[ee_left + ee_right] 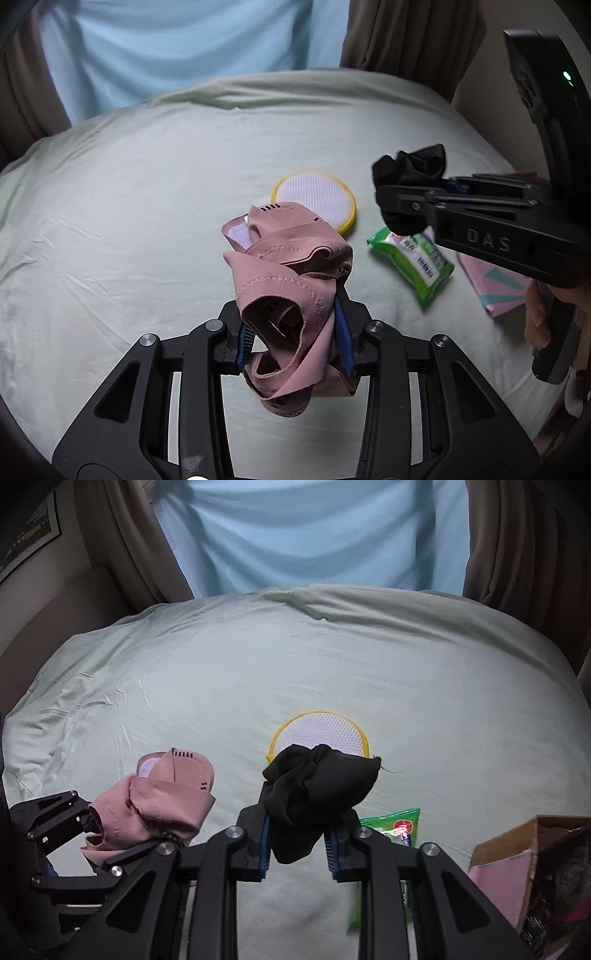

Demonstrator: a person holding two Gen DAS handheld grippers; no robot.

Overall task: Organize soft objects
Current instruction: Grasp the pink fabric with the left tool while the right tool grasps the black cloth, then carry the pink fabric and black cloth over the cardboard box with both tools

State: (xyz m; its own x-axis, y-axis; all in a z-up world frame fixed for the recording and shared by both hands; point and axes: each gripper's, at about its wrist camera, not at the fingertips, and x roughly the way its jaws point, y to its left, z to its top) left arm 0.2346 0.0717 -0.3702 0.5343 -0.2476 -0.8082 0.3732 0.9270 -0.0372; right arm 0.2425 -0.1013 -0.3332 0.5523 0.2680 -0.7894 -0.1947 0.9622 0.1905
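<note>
My left gripper (295, 332) is shut on a crumpled pink fabric piece (291, 280) and holds it above the pale green bed sheet (129, 221). It also shows in the right wrist view (159, 805), at the lower left. My right gripper (297, 834) is shut on a bunched black cloth (321, 779), held above the sheet. In the left wrist view the black cloth (410, 166) hangs from the right gripper at the right side. A round white pad with a yellow rim (316, 201) lies flat on the sheet beyond both grippers; it shows in the right wrist view too (319, 734).
A green wet-wipes pack (413, 264) lies on the sheet right of the pink fabric. A pink patterned box (495, 288) and a cardboard box (532, 864) sit at the right edge. Brown curtains (129, 554) and a light blue sheet (314, 535) hang behind the bed.
</note>
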